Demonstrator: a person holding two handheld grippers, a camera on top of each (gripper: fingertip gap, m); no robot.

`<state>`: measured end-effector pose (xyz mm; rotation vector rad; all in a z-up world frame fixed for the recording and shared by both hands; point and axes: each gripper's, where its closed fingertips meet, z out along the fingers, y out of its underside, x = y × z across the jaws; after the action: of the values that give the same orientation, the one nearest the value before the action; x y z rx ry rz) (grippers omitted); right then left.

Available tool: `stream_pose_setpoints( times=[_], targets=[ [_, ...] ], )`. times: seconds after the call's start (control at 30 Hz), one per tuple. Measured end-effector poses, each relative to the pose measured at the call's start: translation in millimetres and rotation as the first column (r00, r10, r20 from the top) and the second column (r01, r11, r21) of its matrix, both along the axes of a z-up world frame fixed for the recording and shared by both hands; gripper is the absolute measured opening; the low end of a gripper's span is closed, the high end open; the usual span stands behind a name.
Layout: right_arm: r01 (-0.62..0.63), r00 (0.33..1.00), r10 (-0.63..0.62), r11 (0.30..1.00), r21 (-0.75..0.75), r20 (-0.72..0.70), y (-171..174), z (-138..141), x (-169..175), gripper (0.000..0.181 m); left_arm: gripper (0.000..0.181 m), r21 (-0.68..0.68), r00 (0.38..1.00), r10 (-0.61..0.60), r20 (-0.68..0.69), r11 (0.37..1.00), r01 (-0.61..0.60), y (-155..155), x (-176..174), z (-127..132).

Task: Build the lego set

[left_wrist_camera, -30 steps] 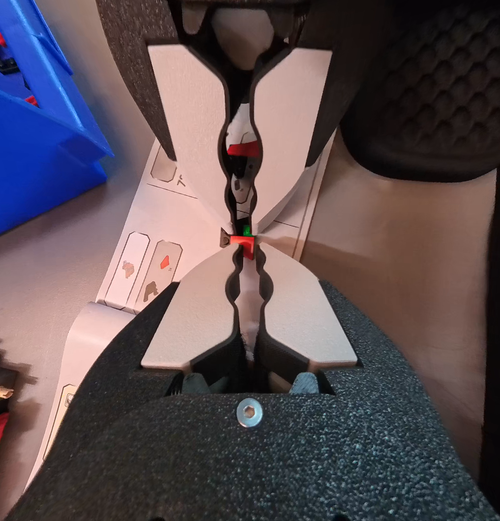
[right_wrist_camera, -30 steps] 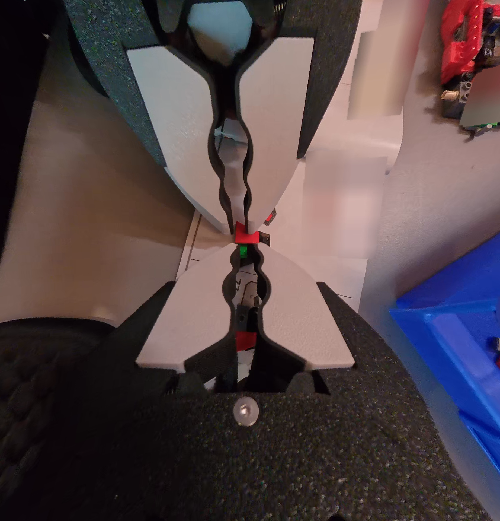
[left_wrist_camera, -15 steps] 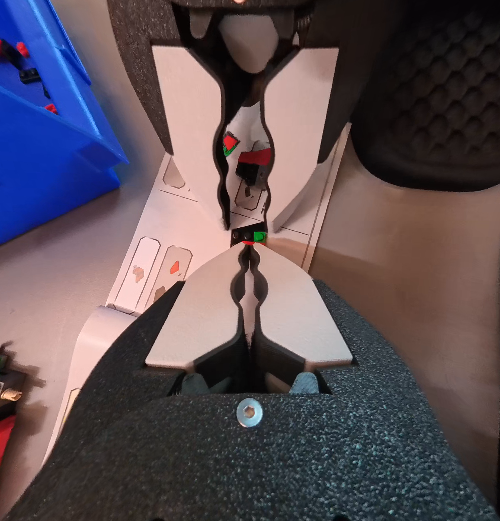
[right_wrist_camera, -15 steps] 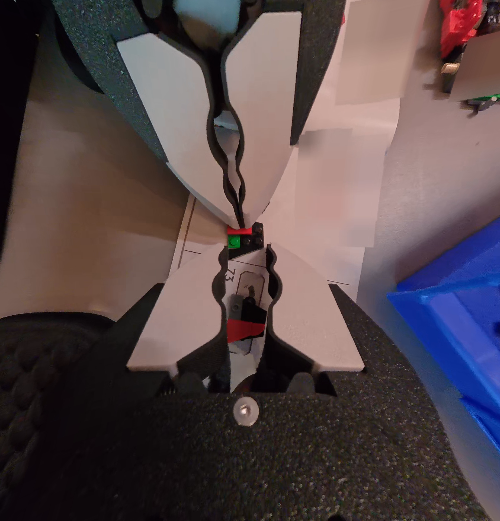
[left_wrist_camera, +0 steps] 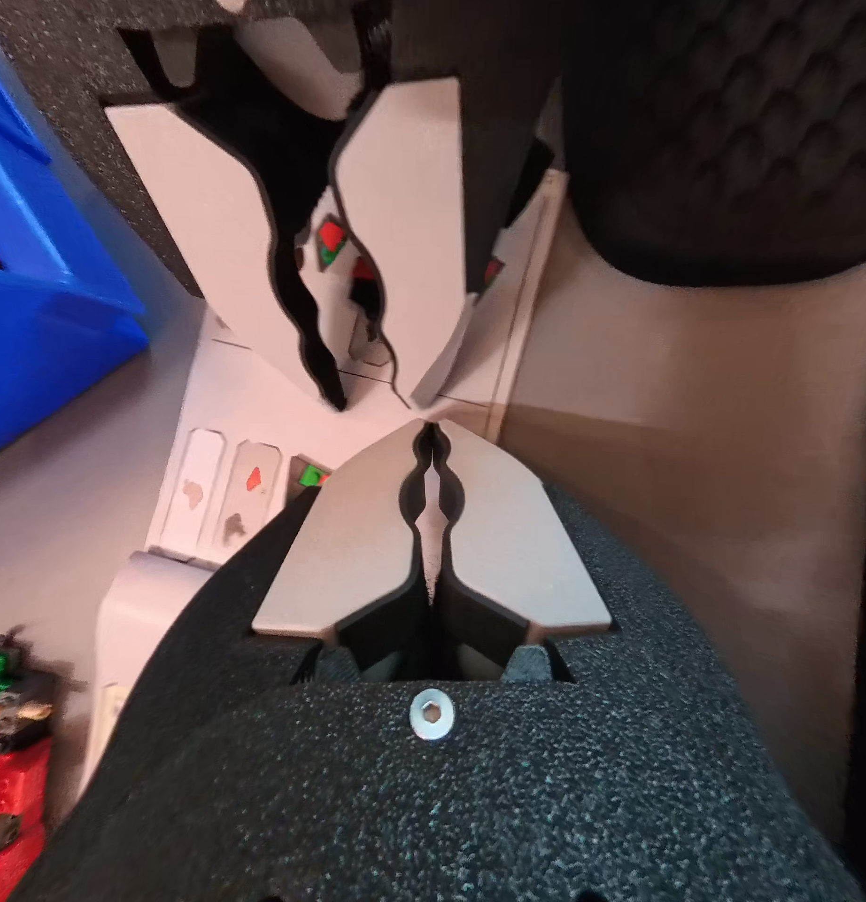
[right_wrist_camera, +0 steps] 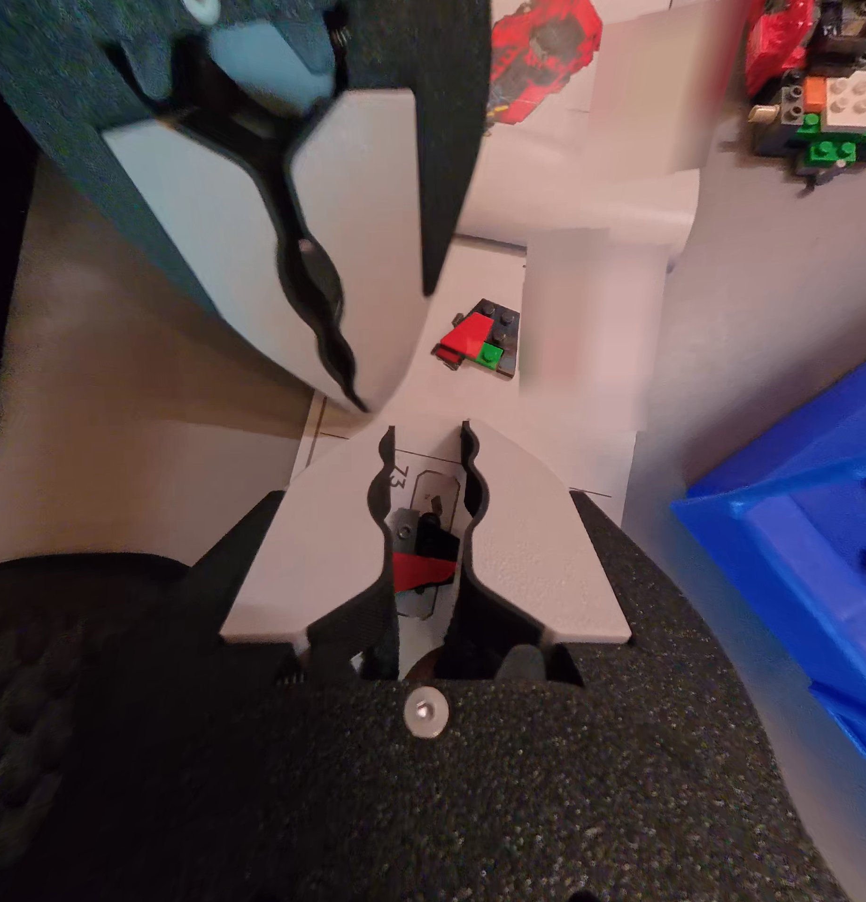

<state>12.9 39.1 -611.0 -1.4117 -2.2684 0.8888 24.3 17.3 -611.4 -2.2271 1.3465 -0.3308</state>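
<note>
Lying freed on the instruction sheet [right_wrist_camera: 475,273], small wedge assembly [right_wrist_camera: 480,344].

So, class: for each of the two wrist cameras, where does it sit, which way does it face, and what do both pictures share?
Left wrist view: sits on the shut left hand-held gripper, looking forward and down at the instruction booklet; the open right hand-held gripper faces it.
Right wrist view: sits on the right hand-held gripper, facing the opposite way, towards the small brick assembly lying on the booklet.
Shared: both grippers, the booklet, the blue bin, the partly built model.
</note>
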Motion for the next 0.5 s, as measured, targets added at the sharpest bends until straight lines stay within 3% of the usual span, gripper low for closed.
stream_pose_setpoints(
  times=[0.1,0.2,0.37,0.5],
  targets=[
    [-0.006,1.0,0.006,1.0,-0.008,0.011,0.2,0.9,2.6,0.026,0.0,0.019,0.977,0.091,0.191,0.995,-0.096,-2.5,-7.5,34.1],
    [0.003,1.0,-0.003,1.0,-0.03,-0.016,2.2,7.3,1.6,0.026,0.0,0.054,0.946,0.254,0.201,0.961,-0.27,4.3,-44.5,52.3],
    [-0.003,0.999,0.006,0.999,0.05,-0.049,4.8,19.6,-10.0,0.024,0.0,0.022,0.919,0.376,0.115,0.924,-0.381,-0.6,-66.6,33.6],
    [-0.023,1.0,0.022,0.995,0.093,0.006,-0.7,14.4,-25.5,0.038,0.0,0.011,0.912,0.408,0.053,0.913,-0.409,0.2,-67.1,16.1]
  ],
)
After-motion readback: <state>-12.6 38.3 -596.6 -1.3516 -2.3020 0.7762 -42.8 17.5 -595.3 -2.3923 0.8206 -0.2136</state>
